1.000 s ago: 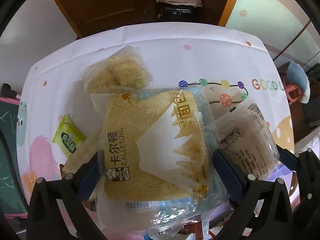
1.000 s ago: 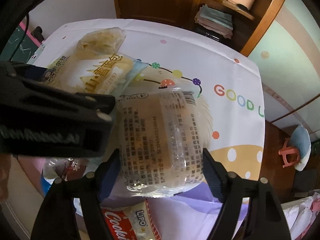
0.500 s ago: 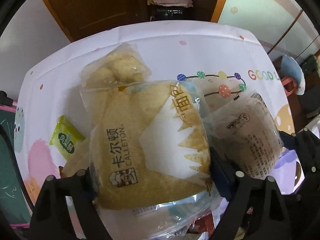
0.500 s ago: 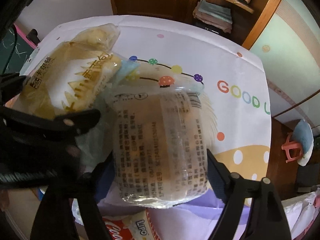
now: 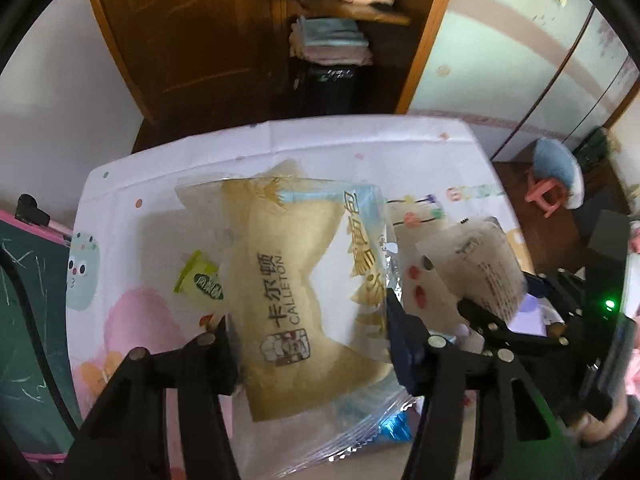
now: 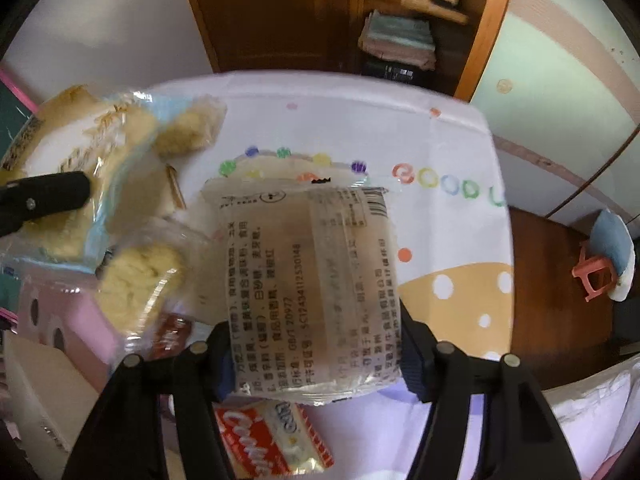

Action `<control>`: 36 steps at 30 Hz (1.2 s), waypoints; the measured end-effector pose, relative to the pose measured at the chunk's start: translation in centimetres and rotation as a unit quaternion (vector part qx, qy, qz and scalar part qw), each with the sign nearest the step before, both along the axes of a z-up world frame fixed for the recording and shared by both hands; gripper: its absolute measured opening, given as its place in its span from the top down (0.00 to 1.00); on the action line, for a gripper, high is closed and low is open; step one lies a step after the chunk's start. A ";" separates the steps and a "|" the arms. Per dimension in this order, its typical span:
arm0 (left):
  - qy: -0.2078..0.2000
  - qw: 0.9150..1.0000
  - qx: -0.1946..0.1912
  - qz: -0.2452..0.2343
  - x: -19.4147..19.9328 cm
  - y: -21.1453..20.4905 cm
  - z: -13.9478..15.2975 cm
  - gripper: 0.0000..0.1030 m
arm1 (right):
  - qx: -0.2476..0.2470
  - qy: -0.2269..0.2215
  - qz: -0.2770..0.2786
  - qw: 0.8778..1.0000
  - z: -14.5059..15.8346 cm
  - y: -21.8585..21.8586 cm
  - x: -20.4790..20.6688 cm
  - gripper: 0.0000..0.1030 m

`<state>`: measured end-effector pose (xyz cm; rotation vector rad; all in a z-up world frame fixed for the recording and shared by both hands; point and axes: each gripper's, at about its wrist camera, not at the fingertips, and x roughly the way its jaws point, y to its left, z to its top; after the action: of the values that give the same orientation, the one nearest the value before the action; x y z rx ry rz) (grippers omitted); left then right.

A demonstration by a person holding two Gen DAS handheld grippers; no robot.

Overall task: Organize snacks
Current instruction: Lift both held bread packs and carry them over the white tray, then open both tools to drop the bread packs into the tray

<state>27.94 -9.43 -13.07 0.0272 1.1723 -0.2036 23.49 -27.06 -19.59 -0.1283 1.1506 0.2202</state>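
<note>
Now both grippers hold a snack clear above the bench [image 5: 168, 200]. The left gripper [image 5: 308, 336] has just been closing; its fingers pinch the Calleton bread packet [image 5: 296, 292] across its width, long axis running far from them. The right gripper [image 6: 316, 350], also closing, clamps the clear-wrapped bun [image 6: 308, 272]. Only the right view shows the red cookie pack [image 6: 272, 440] near below and loose pastry packets [image 6: 140, 280] left; only the left view shows the green candy [image 5: 200, 280].

Left claw [image 5: 310, 334] clamps bread pack [image 5: 304, 288], jaws just closing.
</note>
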 end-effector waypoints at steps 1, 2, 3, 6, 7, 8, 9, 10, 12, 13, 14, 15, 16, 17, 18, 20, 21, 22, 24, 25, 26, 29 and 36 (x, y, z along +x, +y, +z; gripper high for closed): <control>-0.009 1.000 0.000 -0.003 -0.6 0.2 0.9 0.47 | 0.005 -0.007 0.000 1.000 0.8 -0.1 -0.4 0.38; -0.021 1.000 -0.001 -0.007 -1.3 0.7 1.9 0.48 | 0.009 -0.015 0.000 1.000 1.8 -0.2 -1.1 0.38; -0.032 0.999 -0.001 -0.011 -2.0 0.8 3.1 0.48 | 0.013 -0.024 0.001 1.000 2.8 -0.3 -1.8 0.38; -0.061 0.998 -0.013 -0.022 -5.0 2.1 6.7 0.49 | 0.030 -0.052 0.005 0.998 6.0 -0.2 -4.3 0.38; -0.071 0.997 -0.018 -0.027 -6.2 2.5 7.9 0.49 | 0.038 -0.062 0.008 0.997 7.2 -0.1 -5.4 0.38; -0.081 0.996 -0.025 -0.032 -7.5 2.8 9.0 0.49 | 0.047 -0.073 0.010 0.996 8.4 0.0 -6.7 0.38; -0.090 0.995 -0.029 -0.037 -8.7 3.0 10.0 0.49 | 0.056 -0.080 0.012 0.995 9.3 0.3 -7.3 0.38; -0.103 0.993 -0.032 -0.044 -10.2 3.4 11.1 0.49 | 0.066 -0.087 0.014 0.994 10.4 0.5 -8.3 0.38; -0.128 0.990 -0.031 -0.056 -13.1 3.9 13.1 0.49 | 0.087 -0.103 0.014 0.991 12.4 0.7 -11.1 0.38; -0.146 0.987 -0.026 -0.063 -14.8 4.1 14.1 0.49 | 0.094 -0.109 0.009 0.990 13.3 0.8 -12.6 0.38; -0.163 0.984 -0.022 -0.069 -16.6 4.3 15.0 0.49 | 0.099 -0.114 0.001 0.989 14.0 1.0 -14.1 0.37; -0.173 0.982 -0.024 -0.073 -17.9 4.6 15.5 0.49 | 0.105 -0.119 -0.005 0.987 14.6 1.0 -15.2 0.37; -0.184 0.979 -0.027 -0.078 -19.6 4.9 16.1 0.49 | 0.116 -0.124 -0.008 0.985 15.0 1.0 -16.1 0.37; -0.192 0.977 -0.030 -0.082 -21.0 5.1 16.4 0.49 | 0.134 -0.133 -0.010 0.982 15.5 1.0 -18.1 0.37; -0.204 0.975 -0.030 -0.085 -22.8 5.3 16.5 0.49 | 0.145 -0.137 -0.011 0.980 15.7 0.9 -19.1 0.37; -0.219 0.972 -0.026 -0.084 -25.4 5.5 16.3 0.48 | 0.170 -0.141 -0.015 0.975 15.7 0.9 -21.6 0.37; -0.227 0.970 -0.023 -0.082 -26.6 5.6 15.9 0.48 | 0.179 -0.141 -0.019 0.973 15.6 1.0 -22.9 0.37; -0.239 0.968 -0.013 -0.077 -28.0 5.7 15.2 0.48 | 0.183 -0.143 -0.026 0.972 15.3 1.0 -24.1 0.37; -0.247 0.967 0.001 -0.062 -30.2 6.0 13.7 0.48 | 0.168 -0.153 -0.044 0.973 14.5 1.1 -26.0 0.37; -0.245 0.968 0.002 -0.058 -30.8 6.0 13.0 0.48 | 0.155 -0.160 -0.055 0.973 14.1 0.9 -26.9 0.37; -0.237 0.970 0.003 -0.053 -31.4 6.1 11.9 0.48 | 0.143 -0.165 -0.067 0.974 13.6 0.8 -27.6 0.36; -0.219 0.974 0.035 -0.041 -32.4 5.7 8.4 0.48 | 0.132 -0.155 -0.091 0.975 11.9 0.3 -29.1 0.36; -0.117 0.992 0.037 -0.037 -31.6 5.2 2.5 0.48 | 0.106 -0.143 -0.081 0.981 10.3 1.8 -29.5 0.36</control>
<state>-3.64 -4.24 -10.55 0.1564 0.9460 -0.2171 -5.99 -25.22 -9.33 0.1197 0.8394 0.1728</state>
